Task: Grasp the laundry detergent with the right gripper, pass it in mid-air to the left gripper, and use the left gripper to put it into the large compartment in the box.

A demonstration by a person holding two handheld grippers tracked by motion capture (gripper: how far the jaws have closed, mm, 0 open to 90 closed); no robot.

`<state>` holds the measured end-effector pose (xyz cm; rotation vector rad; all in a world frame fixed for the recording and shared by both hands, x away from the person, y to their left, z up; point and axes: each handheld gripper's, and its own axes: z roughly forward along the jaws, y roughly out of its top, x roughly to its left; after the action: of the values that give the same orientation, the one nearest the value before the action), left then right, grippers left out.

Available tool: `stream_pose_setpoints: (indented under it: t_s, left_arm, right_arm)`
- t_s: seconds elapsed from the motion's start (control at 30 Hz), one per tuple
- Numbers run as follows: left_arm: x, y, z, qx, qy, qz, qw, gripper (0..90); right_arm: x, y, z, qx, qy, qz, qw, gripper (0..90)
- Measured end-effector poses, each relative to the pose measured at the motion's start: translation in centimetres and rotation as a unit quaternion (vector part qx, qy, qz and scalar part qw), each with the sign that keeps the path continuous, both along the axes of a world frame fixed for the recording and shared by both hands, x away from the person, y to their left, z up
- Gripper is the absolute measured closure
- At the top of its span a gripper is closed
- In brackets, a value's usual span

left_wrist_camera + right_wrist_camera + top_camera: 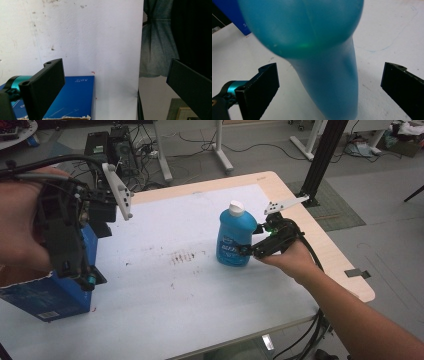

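In the high view, a white-covered table (pixel 200 320) fills the middle of the frame. A blue bottle (pixel 235 237) with a white cap stands upright right of center. From the lower right, a forearm reaches in, and the right gripper (pixel 248 246) sits level against the bottle's right side, low on its body, apparently lined up for a sideways grasp. At the left edge, a hand holds the left gripper (pixel 92 281) raised, jaws pointing down over a blue cardboard box (pixel 45 297) at the table's lower left corner. It looks parked out of the way.

In the left gripper view, two black jaws rise from the bottom corners, spread wide with nothing between them. The blue box lies at the bottom left (pixel 72 97), its torn cardboard edge showing, with white table cover above it.

In the right gripper view, the bottle (pixel 324 75) looms blurred in the center, very close. The jaws stand apart at lower left and lower right, bracketing the bottle's lower body with clear gaps on both sides, so they are released, not yet gripping.
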<state>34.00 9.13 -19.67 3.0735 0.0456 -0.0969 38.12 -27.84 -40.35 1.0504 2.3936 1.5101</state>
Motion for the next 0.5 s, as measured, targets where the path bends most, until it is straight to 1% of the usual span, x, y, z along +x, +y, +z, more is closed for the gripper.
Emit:
stream_pose_setpoints:
  t_s: [0.13, 0.33, 0.4, 0.5]
  left_arm:
    - [0.01, 0.19, -0.04, -0.001, 0.001, 0.002, 1.0, 1.7]
    - [0.07, 0.25, -0.17, 0.002, 0.002, 0.003, 1.0, 1.7]
    - [0.09, 0.27, -0.21, -0.001, 0.001, 0.005, 1.0, 1.7]
    - [0.15, 0.26, -0.19, 0.001, 0.002, 0.004, 1.0, 1.7]
  right_arm:
    - [0.35, 0.37, -0.52, 0.008, 0.0, 0.001, 1.0, 0.8]
    - [0.64, 0.75, -0.99, 0.01, 0.0, 0.007, 0.9999, 1.4]
    - [0.71, 0.87, -1.1, 0.01, -0.002, 0.009, 0.9999, 3.0]
    - [0.73, 1.04, -1.18, 0.012, -0.003, 0.012, 0.9999, 4.1]
